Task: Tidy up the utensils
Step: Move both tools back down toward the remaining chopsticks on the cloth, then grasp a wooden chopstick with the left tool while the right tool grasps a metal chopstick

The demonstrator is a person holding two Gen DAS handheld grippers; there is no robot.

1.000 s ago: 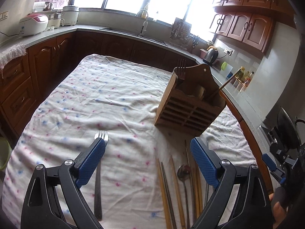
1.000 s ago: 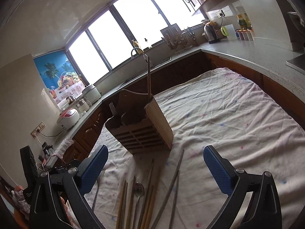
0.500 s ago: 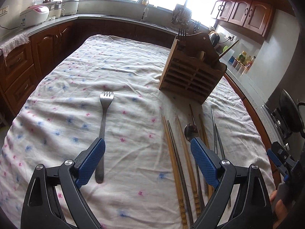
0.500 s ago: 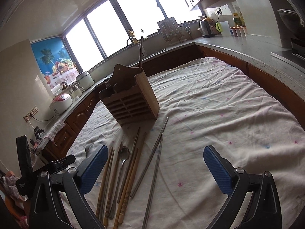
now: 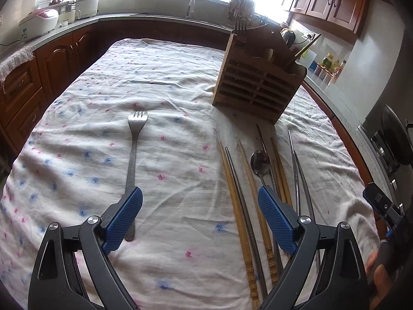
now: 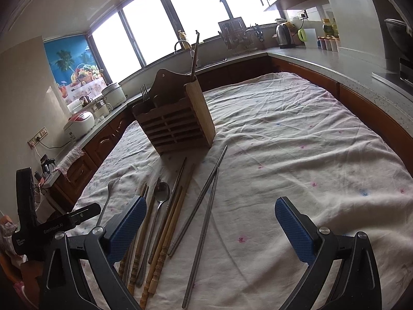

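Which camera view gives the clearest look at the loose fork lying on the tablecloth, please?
The left wrist view: the fork lies nearly in full view there, tines toward the wooden holder, only its handle end hidden by a finger of the left hand-held gripper. The right wrist view shows just a thin, foreshortened sliver of it.

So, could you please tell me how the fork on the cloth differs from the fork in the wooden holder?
The fork on the cloth lies flat, alone, its full length showing; the fork in the wooden holder stands upright with only its tines above the wooden holder's rim. The lying one's handle end sits by the open left gripper; the standing one is far from it. Both look like metal, tines pointing away.
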